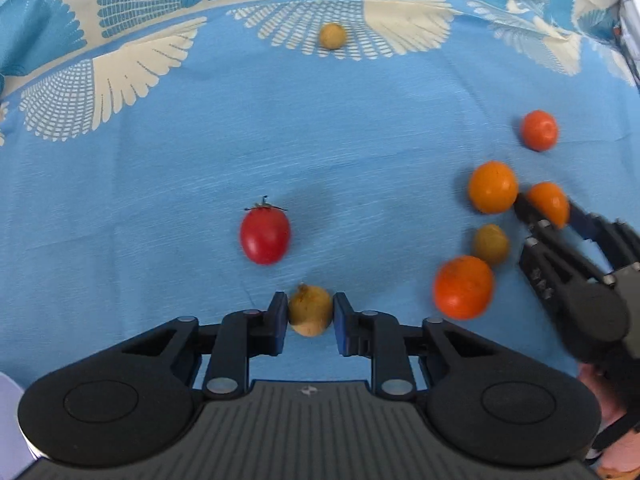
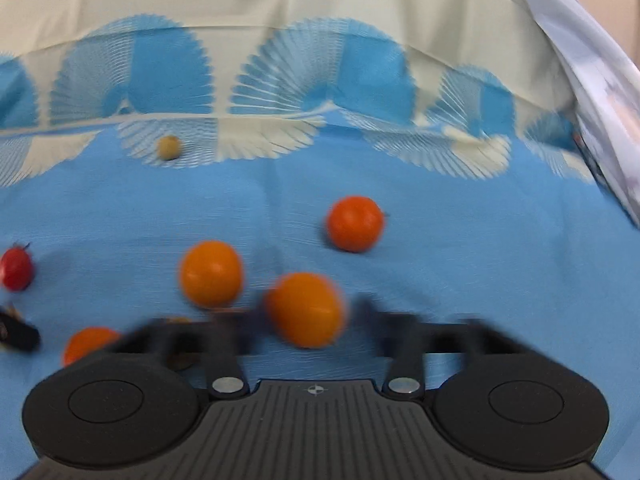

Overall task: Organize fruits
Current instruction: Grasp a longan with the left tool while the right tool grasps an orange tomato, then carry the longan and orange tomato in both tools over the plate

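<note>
On the blue cloth (image 1: 160,184), the left gripper (image 1: 310,312) pinches a tan fruit (image 1: 310,311); at three o'clock, the right gripper (image 2: 306,312), angled down, clamps an orange fruit (image 2: 306,310).

Black gripper (image 1: 310,316), blue pads (image 1: 341,322), silver pivot screws (image 1: 219,385).

Blue tablecloth (image 1: 168,184) with cream fan pattern along its far edge.

A blue patterned cloth (image 1: 160,184) carries scattered orange fruits (image 1: 538,130), a red tomato (image 1: 265,234).
</note>
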Available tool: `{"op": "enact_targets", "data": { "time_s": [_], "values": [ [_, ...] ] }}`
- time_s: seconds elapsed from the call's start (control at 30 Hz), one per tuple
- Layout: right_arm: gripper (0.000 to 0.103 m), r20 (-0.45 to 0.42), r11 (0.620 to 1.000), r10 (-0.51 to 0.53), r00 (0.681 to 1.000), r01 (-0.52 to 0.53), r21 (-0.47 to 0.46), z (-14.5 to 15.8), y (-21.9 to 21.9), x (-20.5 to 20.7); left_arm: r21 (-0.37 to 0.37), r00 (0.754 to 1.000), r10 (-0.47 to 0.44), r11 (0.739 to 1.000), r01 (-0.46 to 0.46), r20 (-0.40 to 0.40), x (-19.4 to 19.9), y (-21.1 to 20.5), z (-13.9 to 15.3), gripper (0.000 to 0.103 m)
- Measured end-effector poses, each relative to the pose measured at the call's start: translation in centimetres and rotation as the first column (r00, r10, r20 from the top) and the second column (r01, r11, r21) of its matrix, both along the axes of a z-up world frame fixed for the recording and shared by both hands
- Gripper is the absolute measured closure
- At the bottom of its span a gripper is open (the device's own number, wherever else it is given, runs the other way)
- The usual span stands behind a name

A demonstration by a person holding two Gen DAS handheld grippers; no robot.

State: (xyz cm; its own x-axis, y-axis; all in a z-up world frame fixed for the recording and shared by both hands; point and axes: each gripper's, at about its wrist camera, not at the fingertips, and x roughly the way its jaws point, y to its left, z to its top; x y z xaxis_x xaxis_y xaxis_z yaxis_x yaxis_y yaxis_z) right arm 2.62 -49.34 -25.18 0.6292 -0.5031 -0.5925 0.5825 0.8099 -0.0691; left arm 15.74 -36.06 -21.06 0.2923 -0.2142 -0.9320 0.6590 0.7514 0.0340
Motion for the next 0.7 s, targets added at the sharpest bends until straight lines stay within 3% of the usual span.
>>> {"op": "enact_targets", "data": {
  "time_s": [0.2,0.4,0.53,0.7],
  "values": [
    [0.065,0.03,0.998,-0.051,0.998,0.049,0.045,1.2,0.1,-1.9,-0.104,0.998,-0.058,0.993,0.06,0.027,-1.4,2.1,2.5,0.077],
    [0.065,0.108,0.996,-0.076,0.991,0.071,0.049,5.5,2.6,-6.1,-0.095,0.998,-0.038,0.995,0.043,0.055,-4.7,5.6,6.8,0.077],
    [0.065,0.139,0.993,-0.014,0.99,-0.003,0.121,8.6,6.7,-10.1,-0.055,0.997,-0.017,0.998,0.021,0.072,-8.2,9.7,10.2,0.077],
    [0.065,0.153,0.949,0.149,0.977,-0.185,0.256,11.8,13.3,-14.2,-0.045,0.996,0.047,0.998,-0.044,0.069,-12.7,16.7,14.2,0.077]
  ]
}}
